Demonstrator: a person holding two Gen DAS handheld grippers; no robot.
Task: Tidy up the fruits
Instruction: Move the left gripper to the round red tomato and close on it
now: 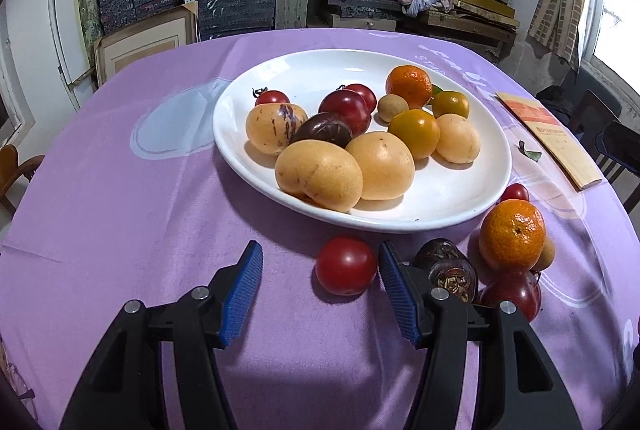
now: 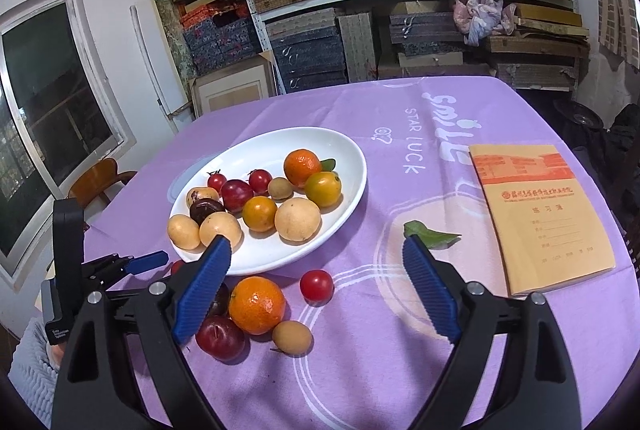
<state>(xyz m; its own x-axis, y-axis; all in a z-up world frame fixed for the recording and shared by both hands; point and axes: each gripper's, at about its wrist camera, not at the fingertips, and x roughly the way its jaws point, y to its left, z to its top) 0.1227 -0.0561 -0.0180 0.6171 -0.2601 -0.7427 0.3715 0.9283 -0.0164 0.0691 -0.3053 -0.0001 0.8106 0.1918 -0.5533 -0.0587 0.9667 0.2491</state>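
Note:
A white plate point(image 1: 312, 74) on the purple cloth holds several fruits: pale yellow melons, mandarins, plums, small tomatoes. In front of it a cherry tomato point(image 1: 346, 266) lies between the jaws of my left gripper point(image 1: 320, 256), close to the right finger and far from the left one; the gripper is open. Right of it sit a dark passion fruit point(image 1: 446, 266), a mandarin point(image 1: 512, 234) and a red plum point(image 1: 512, 298). My right gripper point(image 2: 316, 250) hangs wide open above the cloth near the plate point(image 2: 356, 158), over a mandarin point(image 2: 256, 304), a plum point(image 2: 220, 338), a longan point(image 2: 292, 338) and a tomato point(image 2: 316, 285), holding nothing.
An orange notebook point(image 2: 540, 214) lies on the right of the table with a green leaf point(image 2: 432, 236) beside it. Shelves full of boxes stand behind the table. A wooden chair point(image 2: 100, 182) is at the left, and a person's sleeve point(image 2: 32, 370) shows at the bottom left.

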